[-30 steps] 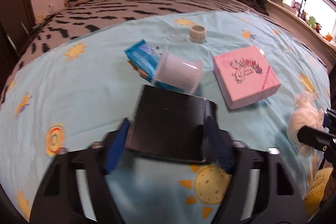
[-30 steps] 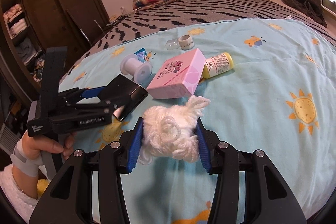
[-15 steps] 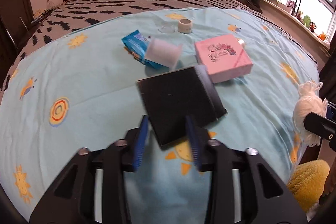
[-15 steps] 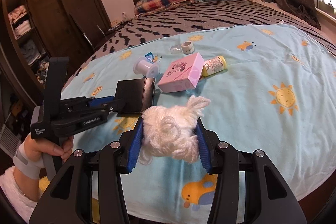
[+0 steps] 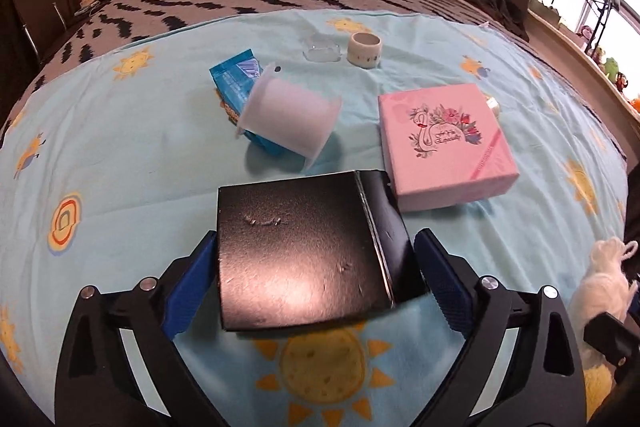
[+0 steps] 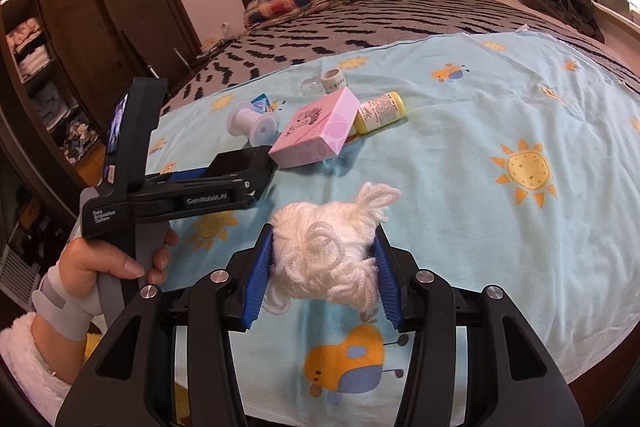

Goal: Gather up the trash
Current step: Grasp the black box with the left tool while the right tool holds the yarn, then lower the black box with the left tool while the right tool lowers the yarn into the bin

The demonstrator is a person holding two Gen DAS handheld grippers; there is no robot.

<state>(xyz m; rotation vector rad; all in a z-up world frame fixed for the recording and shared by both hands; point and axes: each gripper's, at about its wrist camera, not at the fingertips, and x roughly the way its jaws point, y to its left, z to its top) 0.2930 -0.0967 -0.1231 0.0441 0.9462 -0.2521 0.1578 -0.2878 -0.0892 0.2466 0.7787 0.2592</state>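
Each hand-held gripper is matte black, with angular cut-out arms, round silver screws at the pivots and ribbed blue pads on the fingers; the left hand-held gripper [image 6: 256, 183] carries white lettering along its side and on its grip, with an upright black housing above; the person's hand [image 6: 108, 267] wears a grey wrist strap and a fluffy white sleeve [image 6: 32, 359].
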